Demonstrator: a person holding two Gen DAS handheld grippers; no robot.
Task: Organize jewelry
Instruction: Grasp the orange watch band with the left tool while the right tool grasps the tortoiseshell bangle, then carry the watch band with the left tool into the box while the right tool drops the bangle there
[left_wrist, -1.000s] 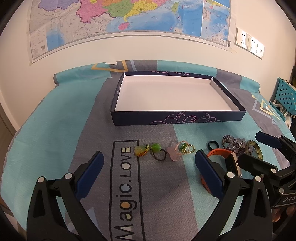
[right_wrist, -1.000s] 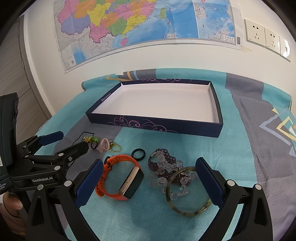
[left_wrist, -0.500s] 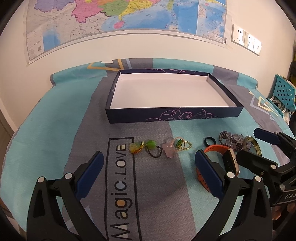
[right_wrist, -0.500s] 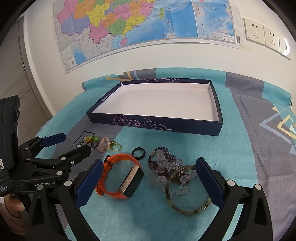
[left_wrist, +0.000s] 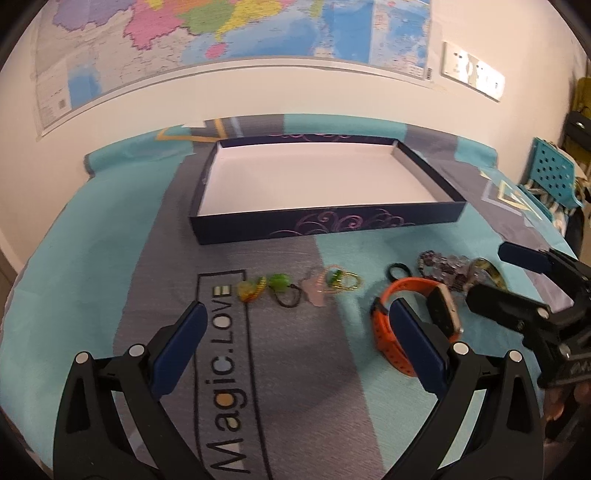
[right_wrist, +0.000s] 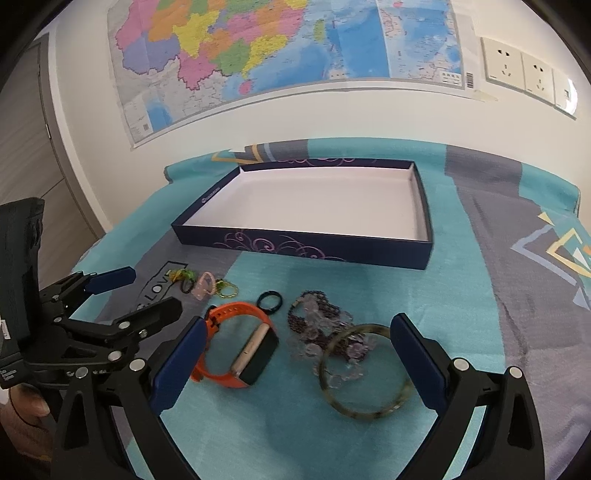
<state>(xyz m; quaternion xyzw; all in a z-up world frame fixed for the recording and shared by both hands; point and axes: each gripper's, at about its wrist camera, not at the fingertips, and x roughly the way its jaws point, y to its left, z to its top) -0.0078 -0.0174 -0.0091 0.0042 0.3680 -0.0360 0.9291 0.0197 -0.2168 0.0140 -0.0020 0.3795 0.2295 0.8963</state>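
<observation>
My left gripper (left_wrist: 295, 343) and right gripper (right_wrist: 295, 354) both hover with fingers spread wide and empty over the bench, where the orange watch (right_wrist: 236, 347), bead bracelet (right_wrist: 317, 317) and green bangle (right_wrist: 364, 371) lie before the open box (right_wrist: 295, 249).

Two fisheye views look forward and slightly down, toward the wall map (right_wrist: 288, 48). The left wrist camera sits behind the left gripper (left_wrist: 299, 343), close above the cloth; the right gripper (left_wrist: 517, 273) enters at its right edge. The right wrist camera sits behind the right gripper (right_wrist: 295, 354), with the left gripper (right_wrist: 136, 291) at its left. Both share the dark box (left_wrist: 325, 225) ahead and the orange watch (right_wrist: 236, 343).
</observation>
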